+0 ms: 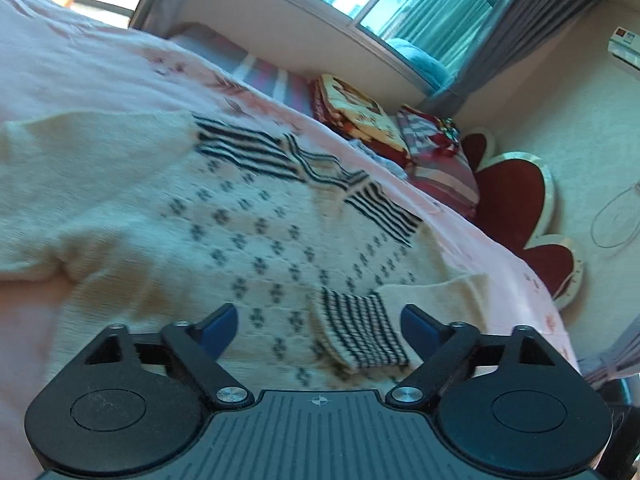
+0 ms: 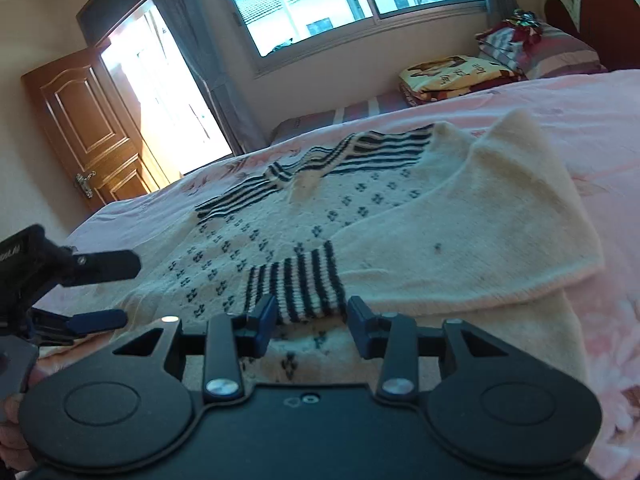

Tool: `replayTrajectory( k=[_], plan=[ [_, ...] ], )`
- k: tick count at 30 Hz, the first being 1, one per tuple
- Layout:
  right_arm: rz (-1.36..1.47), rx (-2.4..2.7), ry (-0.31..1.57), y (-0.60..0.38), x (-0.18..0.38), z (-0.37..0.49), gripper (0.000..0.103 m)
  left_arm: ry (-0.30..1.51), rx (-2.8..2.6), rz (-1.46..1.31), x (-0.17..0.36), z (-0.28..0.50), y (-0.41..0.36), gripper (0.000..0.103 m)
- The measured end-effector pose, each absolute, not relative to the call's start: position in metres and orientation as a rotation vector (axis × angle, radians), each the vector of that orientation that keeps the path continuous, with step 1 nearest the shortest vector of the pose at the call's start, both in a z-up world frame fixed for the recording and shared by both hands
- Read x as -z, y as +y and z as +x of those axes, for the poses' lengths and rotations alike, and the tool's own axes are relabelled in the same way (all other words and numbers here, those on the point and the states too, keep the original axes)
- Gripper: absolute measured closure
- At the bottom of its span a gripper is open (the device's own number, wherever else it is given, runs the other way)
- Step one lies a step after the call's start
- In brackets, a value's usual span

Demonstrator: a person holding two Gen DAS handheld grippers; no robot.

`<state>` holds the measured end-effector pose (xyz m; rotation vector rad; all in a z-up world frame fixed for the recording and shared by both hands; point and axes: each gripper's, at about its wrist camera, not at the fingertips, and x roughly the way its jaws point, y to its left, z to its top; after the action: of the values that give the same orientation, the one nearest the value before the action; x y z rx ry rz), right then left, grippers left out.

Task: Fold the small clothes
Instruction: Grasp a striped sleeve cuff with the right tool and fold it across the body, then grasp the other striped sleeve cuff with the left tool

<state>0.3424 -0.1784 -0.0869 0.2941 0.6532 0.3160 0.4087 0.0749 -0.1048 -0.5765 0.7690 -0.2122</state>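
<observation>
bedroom scene: pink bedsheet point(image 2: 600, 128) covers the bed, window point(image 2: 312, 4) on the far wall, wooden door point(image 2: 88, 132) far left, folded blankets point(image 2: 452, 76) stacked far right by the red headboard point(image 1: 516, 196). cream knit sweater point(image 2: 400, 208) lies flat on the sheet, dark stripes at the collar, one sleeve folded across the body with its striped cuff point(image 2: 296, 284) at the near edge. right gripper point(image 2: 312, 320) sits low over that cuff, jaws partly apart on either side of it, not clamped. left gripper point(image 1: 320, 320) hovers above the sweater's near edge, jaws wide apart, holding nothing, cuff just inside its right finger.
</observation>
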Motion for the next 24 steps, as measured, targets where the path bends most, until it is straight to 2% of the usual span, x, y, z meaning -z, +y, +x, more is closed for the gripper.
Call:
replayTrajectory(
  k=[3, 5, 6, 8, 12, 17, 24],
  plan=[
    [0.349, -0.260, 0.650, -0.198, 0.086, 0.332, 0.064, 0.856, 0.254, -0.595, 0.120, 0.433, 0.053, 0.028],
    [0.370, -0.234, 0.643, -0.209, 0.086, 0.327, 0.064, 0.892, 0.266, -0.619, 0.129, 0.445, 0.043, 0.051],
    [0.378, -0.220, 0.641, -0.215, 0.085, 0.325, 0.063, 0.899, 0.272, -0.624, 0.133, 0.448, 0.039, 0.058],
    [0.396, -0.196, 0.634, -0.225, 0.085, 0.323, 0.063, 0.905, 0.309, -0.623, 0.140, 0.457, 0.031, 0.098],
    [0.468, -0.159, 0.636, -0.243, 0.090, 0.324, 0.063, 0.864, 0.337, -0.591, 0.140, 0.465, 0.024, 0.098],
    [0.541, -0.149, 0.630, -0.255, 0.092, 0.332, 0.062, 0.740, 0.280, -0.579, 0.107, 0.456, 0.077, 0.098],
    [0.777, -0.161, 0.629, -0.269, 0.106, 0.359, 0.061, 0.772, 0.202, -0.580, 0.120, 0.445, 0.128, 0.098]
  ],
)
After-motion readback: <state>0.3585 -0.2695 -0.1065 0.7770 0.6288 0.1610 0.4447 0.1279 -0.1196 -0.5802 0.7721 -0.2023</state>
